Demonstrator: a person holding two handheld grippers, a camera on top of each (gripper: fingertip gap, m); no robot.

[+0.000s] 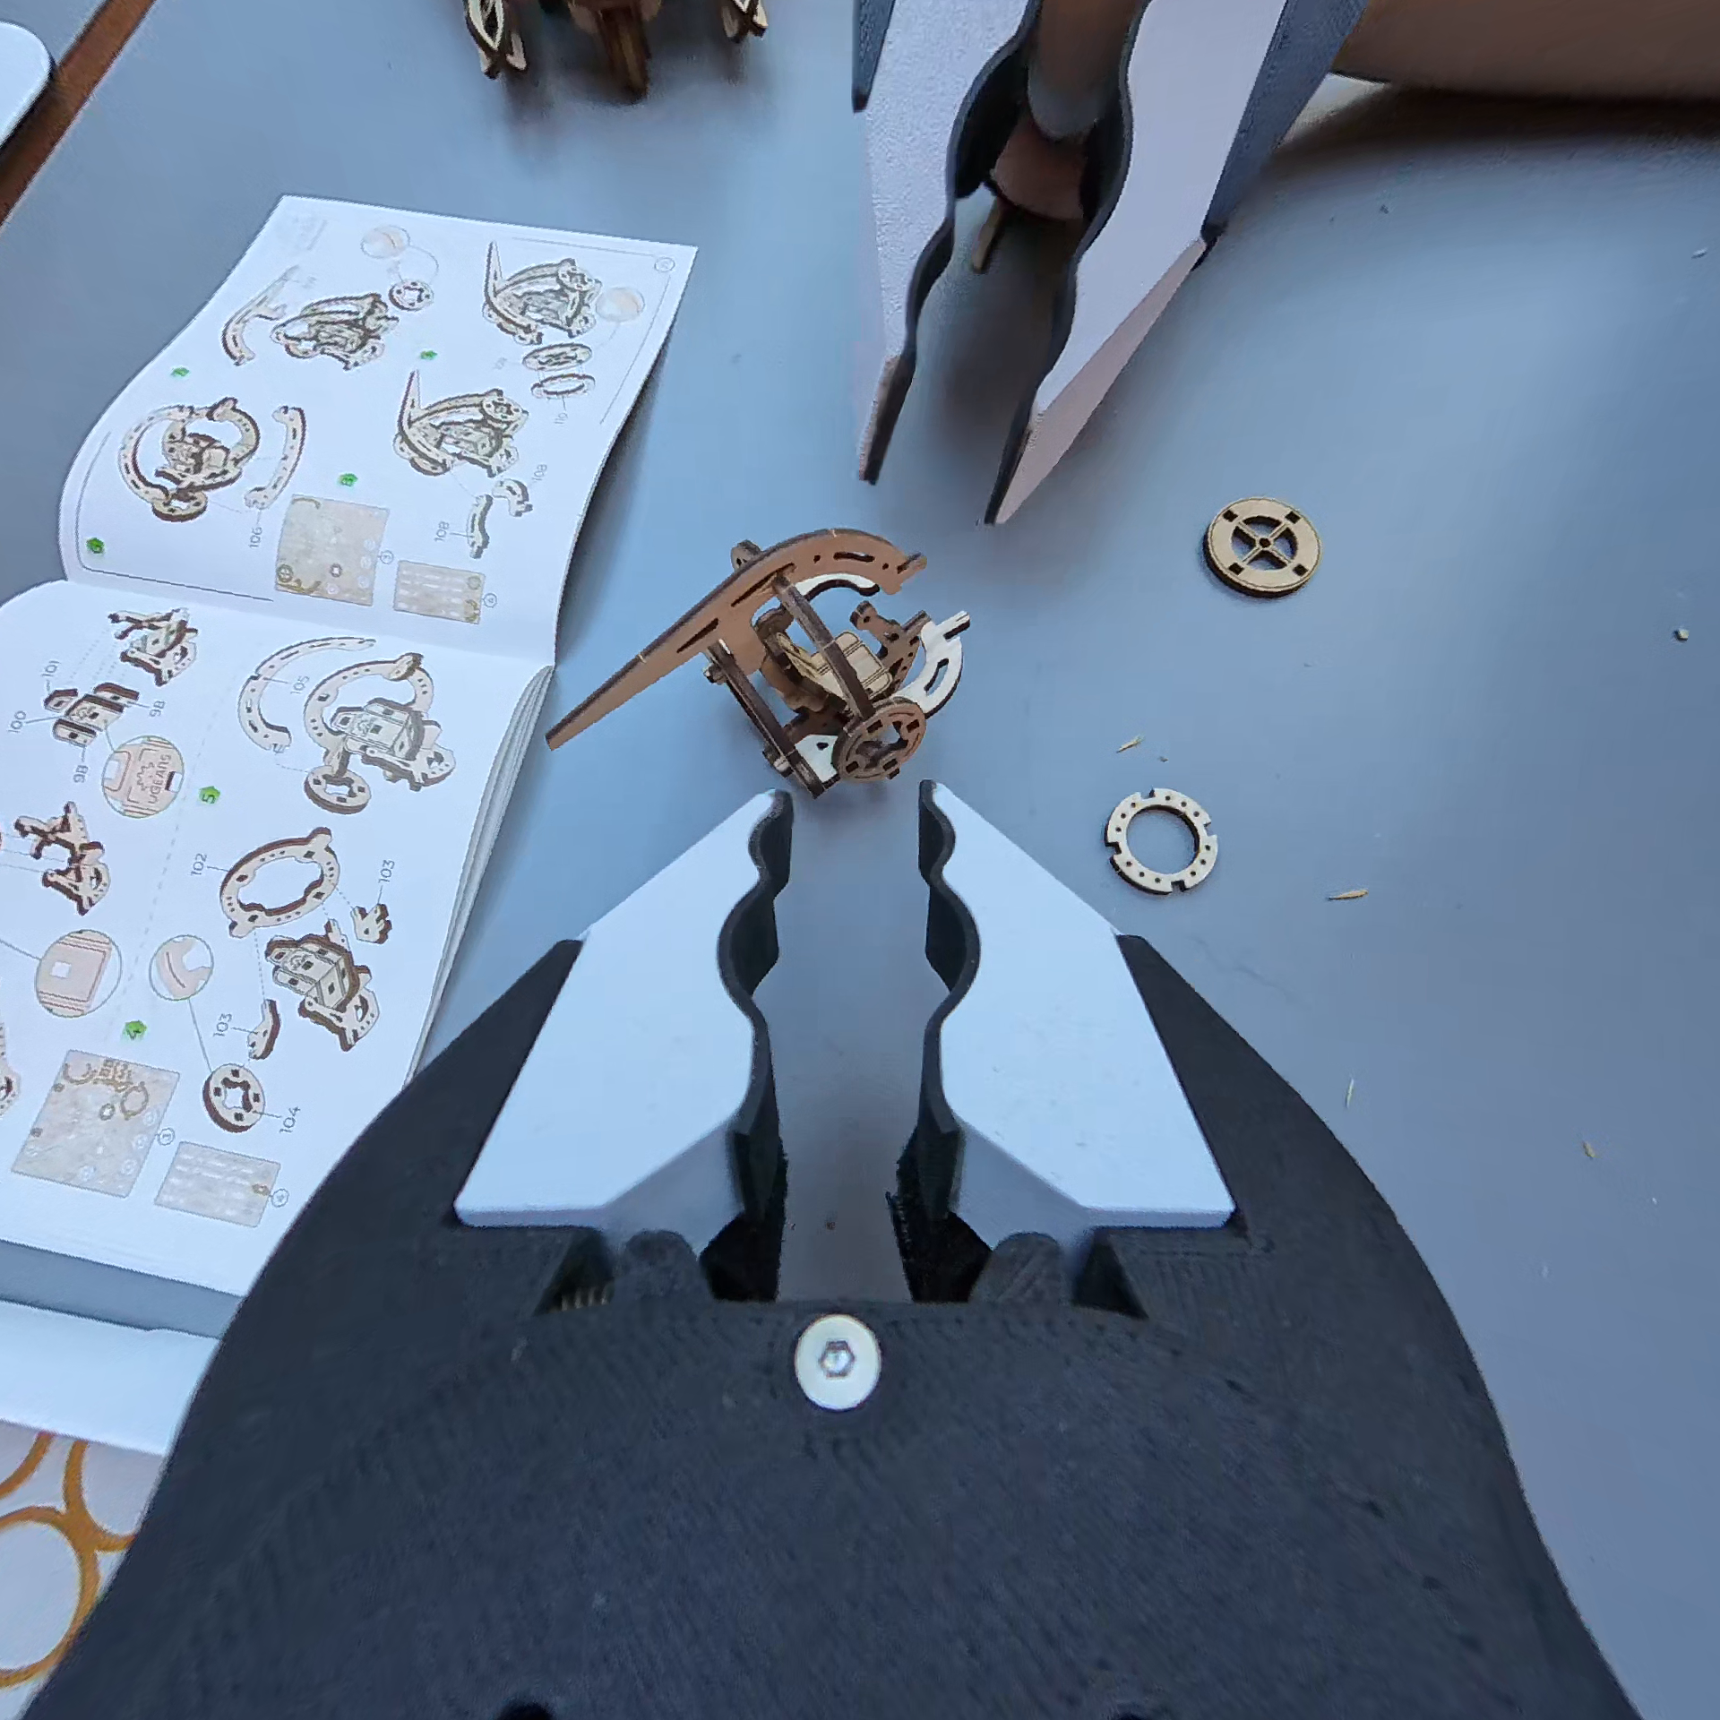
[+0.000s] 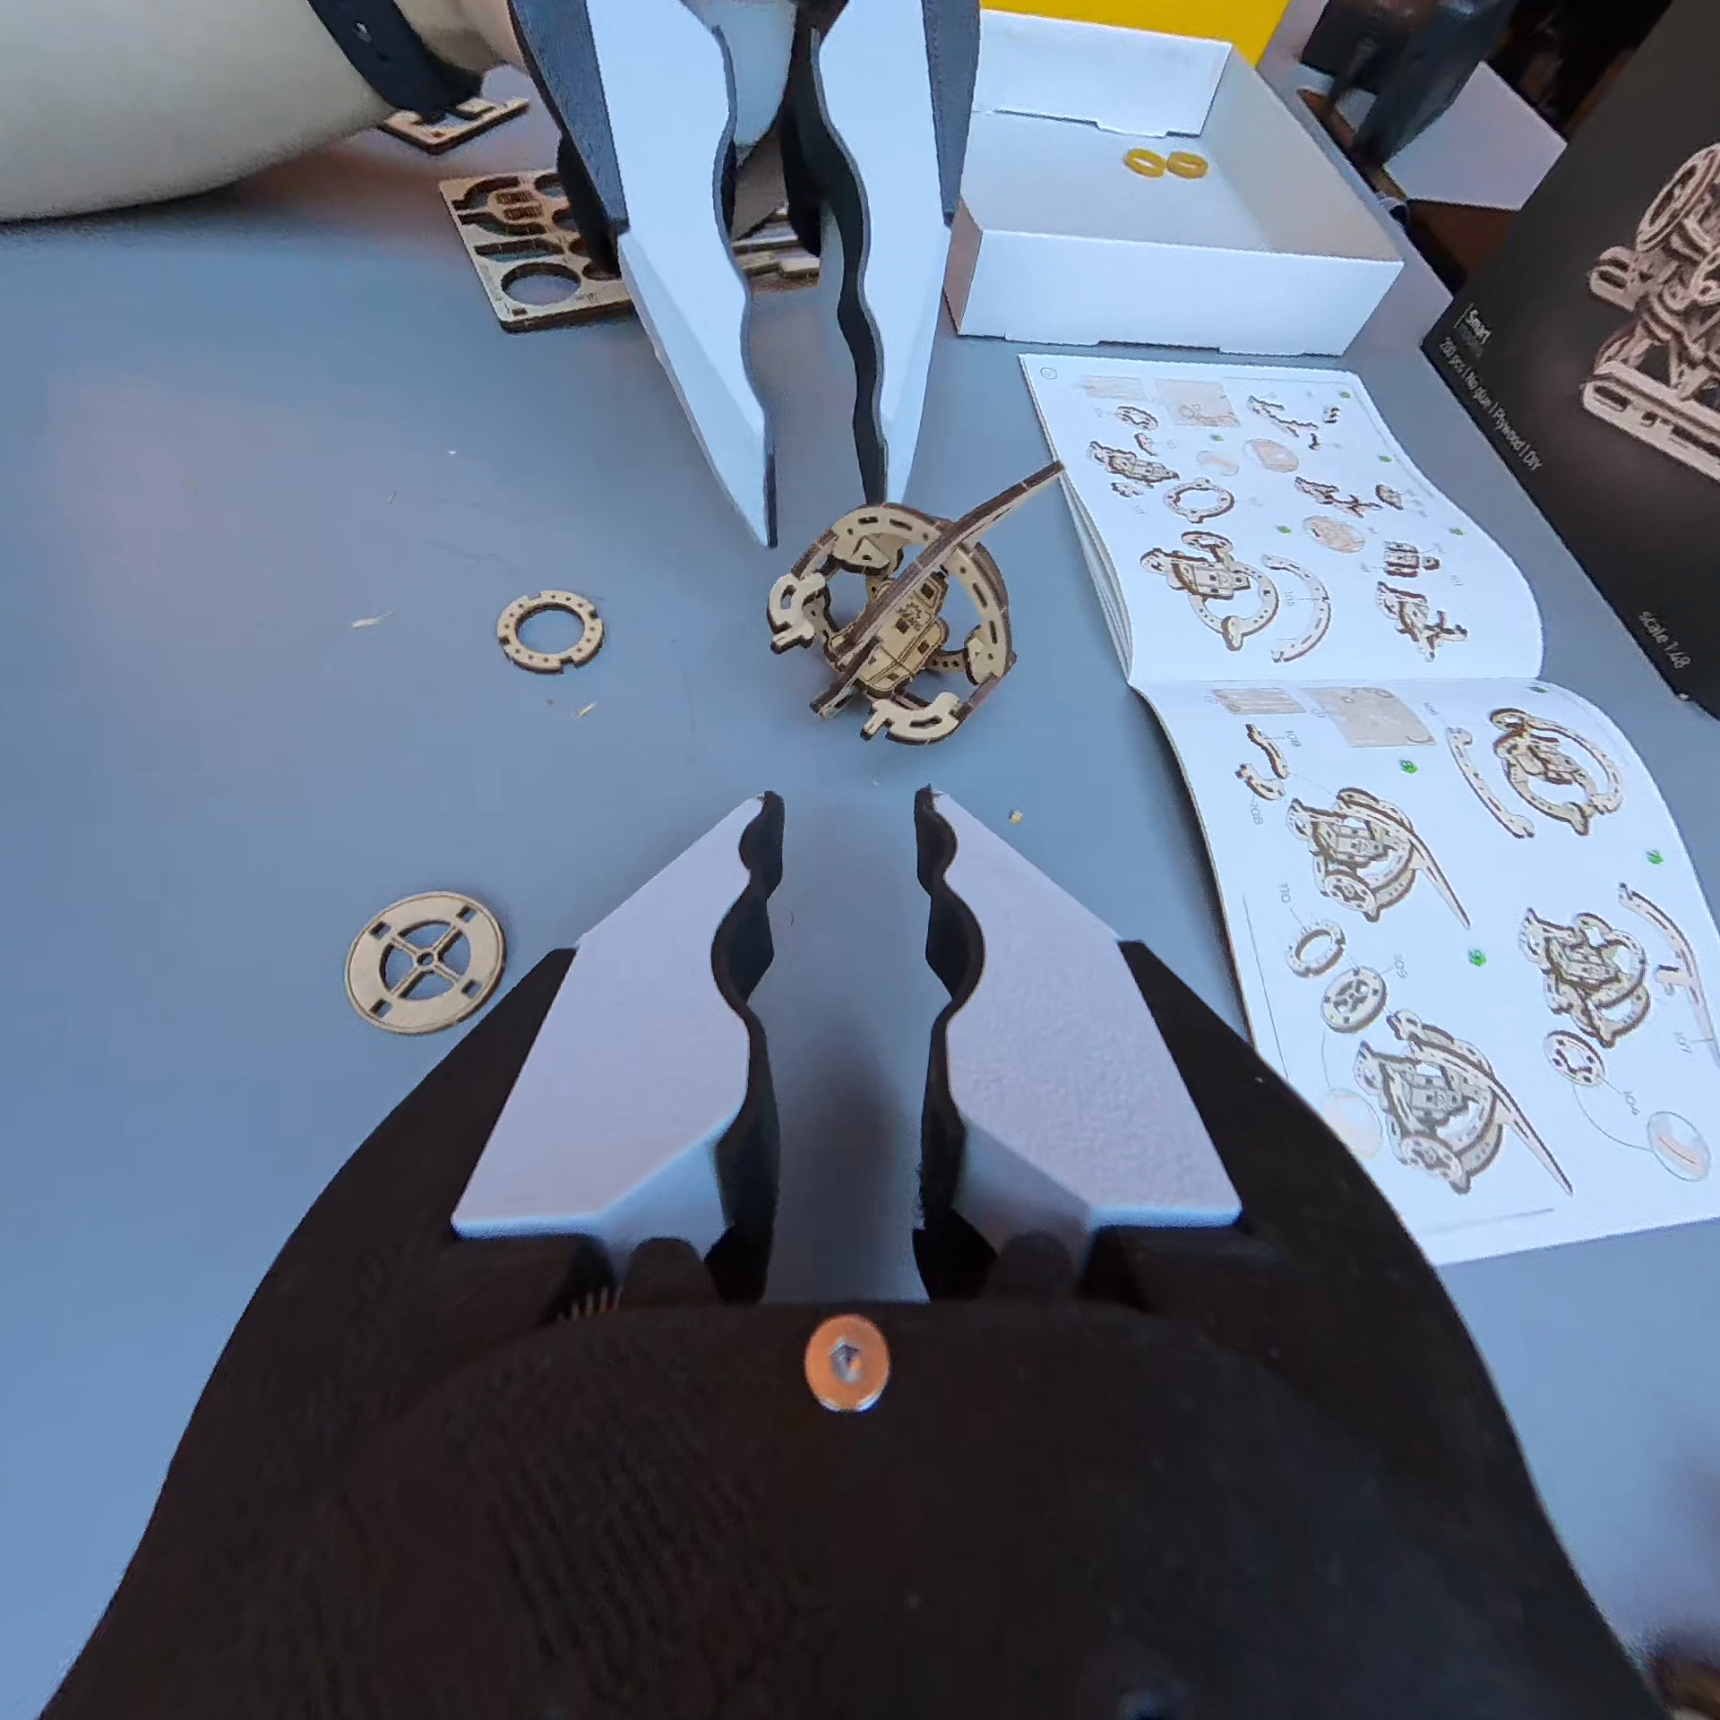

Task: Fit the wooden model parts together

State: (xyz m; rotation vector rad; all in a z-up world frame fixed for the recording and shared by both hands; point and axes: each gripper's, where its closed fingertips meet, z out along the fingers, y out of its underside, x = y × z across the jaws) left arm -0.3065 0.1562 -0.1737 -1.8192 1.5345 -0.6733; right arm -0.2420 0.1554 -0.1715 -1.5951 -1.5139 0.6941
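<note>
A small wooden model assembly [image 1: 819, 665] of curved rings around a tiny cabin, with a long thin arm sticking out, stands on the grey table [image 1: 1396, 372] between the two grippers; it also shows in the right wrist view [image 2: 893, 624]. My left gripper [image 1: 854, 799] is open and empty just short of it. My right gripper [image 2: 849, 802] is open and empty on the opposite side; it shows across the table in the left wrist view [image 1: 931, 498]. A spoked wooden disc [image 1: 1262, 546] [image 2: 425, 961] and a thin notched ring [image 1: 1162, 842] [image 2: 549, 630] lie loose on the table.
An open instruction booklet [image 1: 307, 670] [image 2: 1377, 745] lies beside the model. A white open box [image 2: 1163, 214] holding two yellow rings, a dark printed box [image 2: 1601, 391], and punched wooden sheets [image 2: 521, 242] sit at the far side. More wooden parts [image 1: 614, 37] lie at the top edge. One gripper's finger ends stand about 8 cm off the other's. The spoked wooden disc [image 1: 1262, 546] is about 8 cm from my right fingertips. It turns up in the right wrist view [image 2: 429, 940] as well.
</note>
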